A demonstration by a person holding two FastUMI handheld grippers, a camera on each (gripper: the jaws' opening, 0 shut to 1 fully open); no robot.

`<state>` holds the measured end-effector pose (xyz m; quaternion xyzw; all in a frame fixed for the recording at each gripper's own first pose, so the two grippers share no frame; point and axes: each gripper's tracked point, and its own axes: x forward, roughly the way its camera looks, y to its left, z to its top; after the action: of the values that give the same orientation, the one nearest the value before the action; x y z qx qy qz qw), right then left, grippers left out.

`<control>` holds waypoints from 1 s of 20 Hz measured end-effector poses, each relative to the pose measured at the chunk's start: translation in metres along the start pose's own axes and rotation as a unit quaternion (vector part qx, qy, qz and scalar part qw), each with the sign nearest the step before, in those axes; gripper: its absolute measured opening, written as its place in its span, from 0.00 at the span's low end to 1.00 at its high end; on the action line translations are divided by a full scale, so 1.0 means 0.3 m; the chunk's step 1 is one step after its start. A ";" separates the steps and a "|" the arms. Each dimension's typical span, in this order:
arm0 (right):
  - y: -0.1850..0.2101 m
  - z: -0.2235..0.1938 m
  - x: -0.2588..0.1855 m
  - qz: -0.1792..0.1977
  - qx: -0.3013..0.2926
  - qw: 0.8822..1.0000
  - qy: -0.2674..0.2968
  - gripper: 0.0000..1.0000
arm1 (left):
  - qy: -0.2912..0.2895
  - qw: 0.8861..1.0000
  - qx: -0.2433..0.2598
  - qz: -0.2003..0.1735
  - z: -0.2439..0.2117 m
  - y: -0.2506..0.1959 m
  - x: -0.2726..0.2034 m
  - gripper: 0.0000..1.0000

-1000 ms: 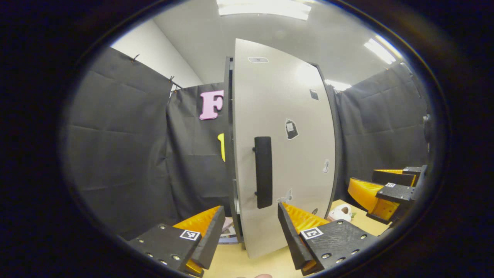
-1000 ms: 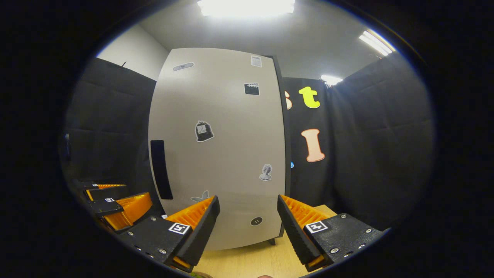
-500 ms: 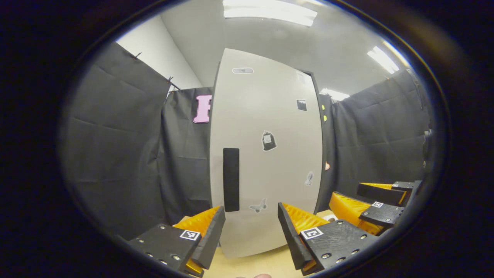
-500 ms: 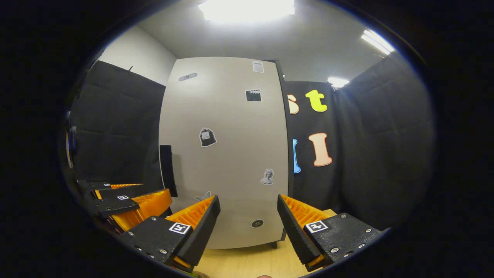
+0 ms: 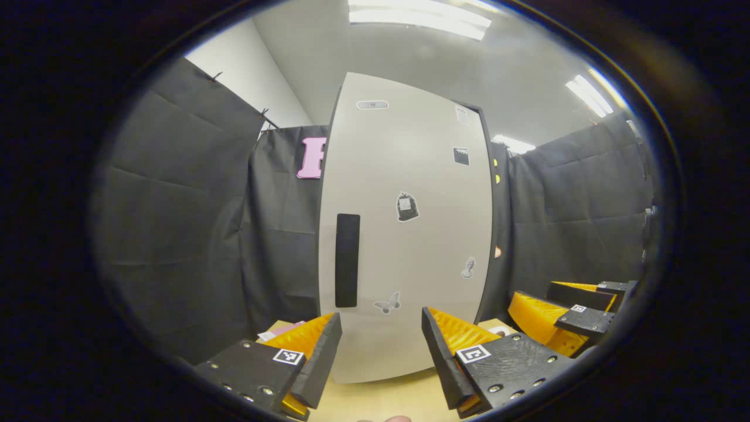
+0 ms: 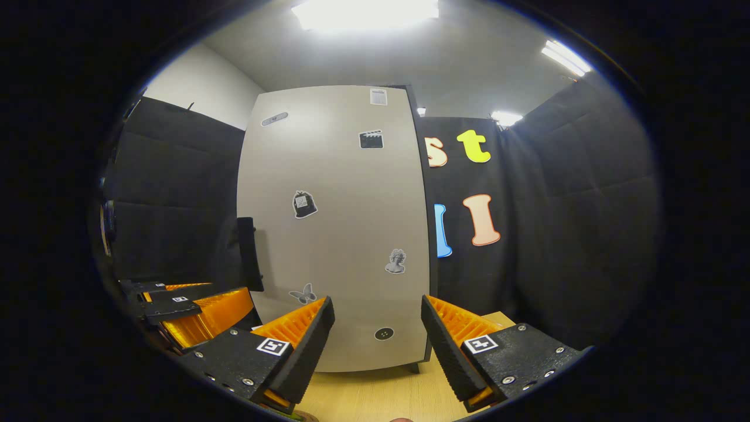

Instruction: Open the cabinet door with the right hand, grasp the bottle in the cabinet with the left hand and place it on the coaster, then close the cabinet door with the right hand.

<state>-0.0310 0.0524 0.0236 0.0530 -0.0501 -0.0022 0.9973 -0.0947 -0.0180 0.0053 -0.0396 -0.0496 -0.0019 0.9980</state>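
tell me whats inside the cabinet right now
Nothing inside shows: the cabinet door is shut and covers the interior. Its front carries a dark handle and stickers. Any bottle within is hidden.

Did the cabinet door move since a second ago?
Yes. The cabinet door swung shut: in the left gripper view its handle side closed against the dark cabinet edge, covering the gap seen earlier.

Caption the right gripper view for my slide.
Open right hand-held gripper faces the closed cabinet door, its handle at left.
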 end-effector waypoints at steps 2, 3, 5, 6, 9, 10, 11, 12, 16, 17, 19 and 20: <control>0.003 -0.004 -0.001 0.000 -0.003 1.000 0.001 0.92 | 0.001 1.000 -0.004 0.004 0.000 0.004 0.011 0.78; 0.007 -0.003 -0.004 0.001 -0.005 1.000 0.002 0.92 | 0.000 1.000 -0.006 0.004 0.003 0.005 0.012 0.78; 0.016 -0.006 -0.005 0.003 -0.008 1.000 0.002 0.93 | 0.002 1.000 -0.011 0.003 0.004 0.005 0.011 0.84; 0.018 -0.009 -0.008 0.004 -0.011 1.000 0.003 0.92 | 0.003 1.000 -0.012 0.002 0.005 0.004 0.010 0.78; 0.028 -0.022 -0.005 0.007 -0.014 1.000 0.008 0.92 | 0.006 1.000 -0.010 0.004 0.007 0.007 0.010 0.78; 0.028 -0.026 -0.005 0.007 -0.014 1.000 0.010 0.92 | 0.007 1.000 -0.011 0.004 0.009 0.008 0.011 0.78; 0.027 -0.026 -0.003 0.006 -0.015 1.000 0.010 0.92 | 0.008 1.000 -0.012 0.004 0.006 0.008 0.010 0.78; 0.025 -0.026 -0.002 0.005 -0.015 1.000 0.010 0.92 | 0.009 1.000 -0.013 0.005 0.005 0.011 0.011 0.78; 0.014 -0.029 0.001 0.001 -0.018 1.000 0.010 0.92 | 0.012 1.000 -0.019 0.006 -0.004 0.017 0.018 0.78; 0.013 -0.031 0.003 0.000 -0.017 1.000 0.011 0.93 | 0.012 1.000 -0.019 0.006 -0.004 0.018 0.019 0.78; 0.011 -0.038 0.004 -0.002 -0.017 1.000 0.013 0.92 | 0.012 1.000 -0.018 0.007 -0.004 0.019 0.022 0.78; 0.010 -0.038 0.004 -0.002 -0.017 1.000 0.014 0.92 | 0.012 1.000 -0.018 0.006 -0.003 0.018 0.023 0.84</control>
<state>-0.0286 0.0567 0.0127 0.0357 -0.0360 -0.0044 0.9987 -0.0877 -0.0127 0.0047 -0.0580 -0.0372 0.0028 0.9976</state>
